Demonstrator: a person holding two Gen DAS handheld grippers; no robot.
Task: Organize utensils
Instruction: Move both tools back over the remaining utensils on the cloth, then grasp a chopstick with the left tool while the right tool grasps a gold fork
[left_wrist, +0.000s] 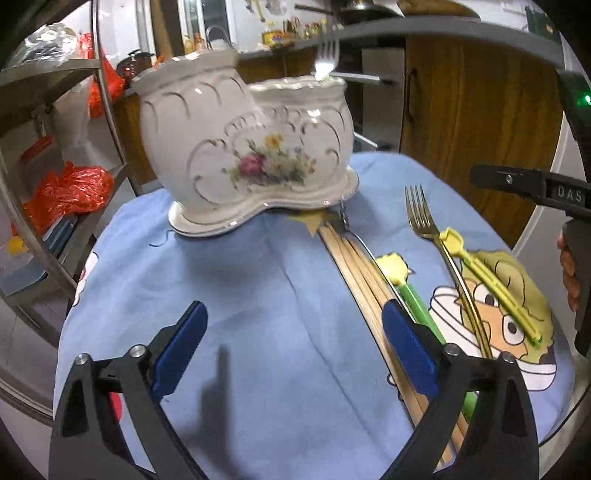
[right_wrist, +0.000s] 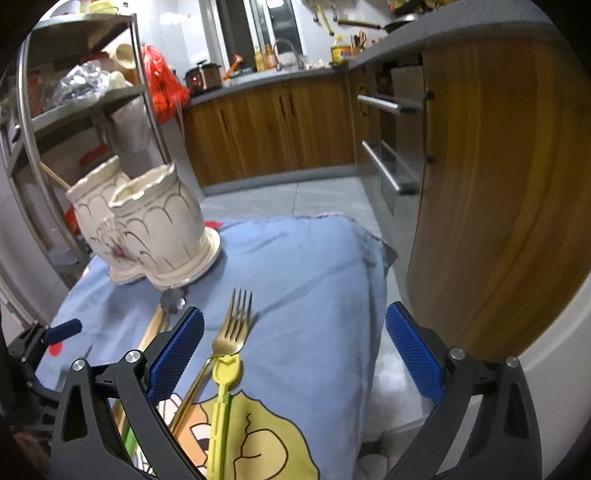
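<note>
Hiding chopstick (left_wrist: 354, 266) ends behind wide-spread, empty left gripper (left_wrist: 291, 354), count unclear, one gold fork (right_wrist: 234, 325), right gripper (right_wrist: 293, 354) gaping empty.

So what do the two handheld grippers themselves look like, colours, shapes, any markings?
Both match. The left gripper and the right gripper each have two black plastic arms with triangular cut-outs and silver round bolts, ending in blue fingers with a fine cross-hatched grip texture. In the left wrist view the right gripper's black body shows raised letters "DAS" and a green light above it. No sleeves or cables show.
</note>
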